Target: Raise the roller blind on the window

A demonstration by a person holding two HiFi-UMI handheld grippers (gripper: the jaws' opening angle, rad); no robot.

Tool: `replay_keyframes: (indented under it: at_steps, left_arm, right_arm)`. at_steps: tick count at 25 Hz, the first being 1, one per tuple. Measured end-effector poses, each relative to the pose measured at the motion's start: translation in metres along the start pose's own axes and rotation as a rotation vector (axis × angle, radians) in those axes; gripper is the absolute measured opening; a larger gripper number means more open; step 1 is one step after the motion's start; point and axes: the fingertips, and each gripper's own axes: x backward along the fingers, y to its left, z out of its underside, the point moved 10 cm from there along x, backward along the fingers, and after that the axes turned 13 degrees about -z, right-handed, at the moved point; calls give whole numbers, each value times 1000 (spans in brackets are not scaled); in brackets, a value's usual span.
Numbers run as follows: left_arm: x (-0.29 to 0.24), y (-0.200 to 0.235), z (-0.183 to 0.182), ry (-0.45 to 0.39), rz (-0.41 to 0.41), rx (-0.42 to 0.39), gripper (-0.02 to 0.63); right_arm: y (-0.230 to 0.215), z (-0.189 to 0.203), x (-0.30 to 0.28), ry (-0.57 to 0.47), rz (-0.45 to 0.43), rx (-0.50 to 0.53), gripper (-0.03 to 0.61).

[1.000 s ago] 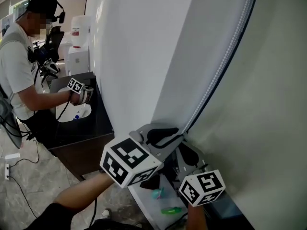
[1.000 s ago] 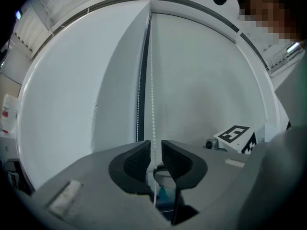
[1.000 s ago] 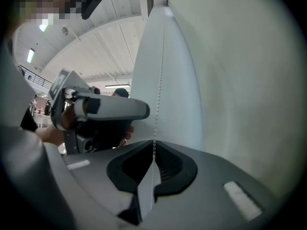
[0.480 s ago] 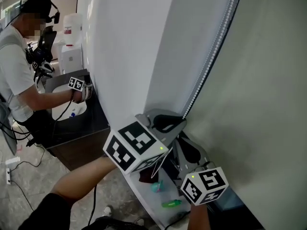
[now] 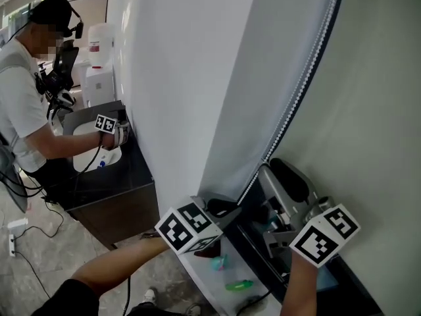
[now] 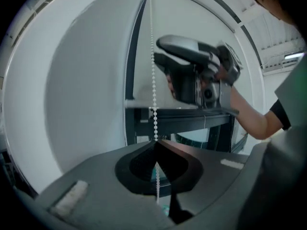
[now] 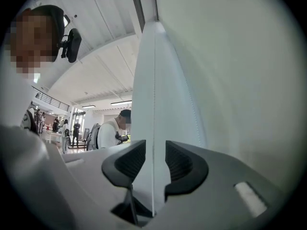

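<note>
The roller blind hangs as pale fabric beside the white pillar. Its white bead chain runs down its right edge. My left gripper is low on the chain and shut on it; in the left gripper view the bead chain passes straight into the closed left gripper. My right gripper sits higher and to the right, its jaws opening. In the right gripper view the right gripper shows a clear gap with only the blind's edge behind it, and the bead chain hangs off to the right.
Another person stands at the left, holding a marker-cube gripper over a dark counter with a white basin. Below my grippers a white sill carries small green items. A plain wall is at the right.
My left gripper closed on the chain and moved down with it. My right gripper let go, opened, and moved up and to the right.
</note>
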Motion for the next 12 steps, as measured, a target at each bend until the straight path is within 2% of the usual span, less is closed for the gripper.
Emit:
replay_keyframes:
  at_steps: [3,7,10,12]
  left_arm:
    - [-7,3,25,40,3,19,11]
    - [-12,3,48,100,-9,-10,12]
    - [-20,1,65,140,0,-15,12]
    - [-19,1,74,139,14,15,12]
  right_arm:
    - [-6,-12,-13,17,-19,14,120]
    - [-5,-23,-21,7,-41,33,116]
    - [-7,-23,-25,39,-40,65,33]
    - [-7,-19,-26,42,-42,75,14]
